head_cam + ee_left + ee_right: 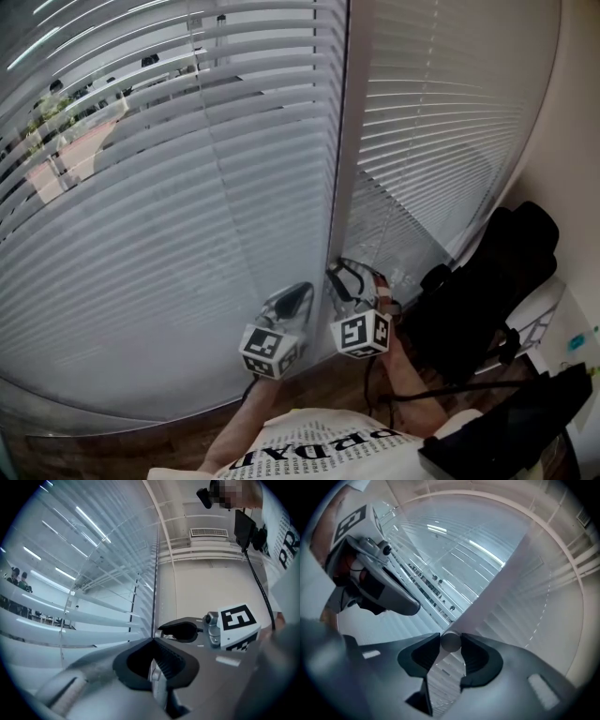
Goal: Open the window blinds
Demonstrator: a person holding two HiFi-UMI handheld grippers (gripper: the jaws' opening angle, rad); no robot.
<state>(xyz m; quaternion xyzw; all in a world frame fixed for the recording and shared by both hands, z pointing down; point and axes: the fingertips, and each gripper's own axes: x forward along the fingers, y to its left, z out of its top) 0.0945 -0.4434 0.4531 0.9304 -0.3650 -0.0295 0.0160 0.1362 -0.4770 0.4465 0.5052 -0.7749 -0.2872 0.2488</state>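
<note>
Hanging across the window, the blinds (169,234) cover two panes split by a pale upright post (342,141). The left pane's upper slats are tilted enough to show the outdoors between them. Its lower slats and the whole right-hand pane (441,122) look nearly closed.

Both grippers sit low, close against the foot of that post, near each other but apart. The right gripper (451,644) has its fingers narrowly spread around a small round grey piece (451,640), with a pad against it on either side. I take this piece to be part of the blinds' tilt wand, though the rest of the rod is hard to trace. The left gripper (153,640) is just left of the post, its fingers brought together at the tips. A thin line runs up from those tips, and I cannot tell whether it is a cord pinched between them or only the post's edge behind.

What matters for the coming move is that the round piece lies right between the right fingers, not ahead of them or to one side. Its long axis, as I judge it, runs up and down alongside the post. The right hand is the one on it. Any further opening would likely call for rolling that wrist about the upright axis, not pulling.
</note>
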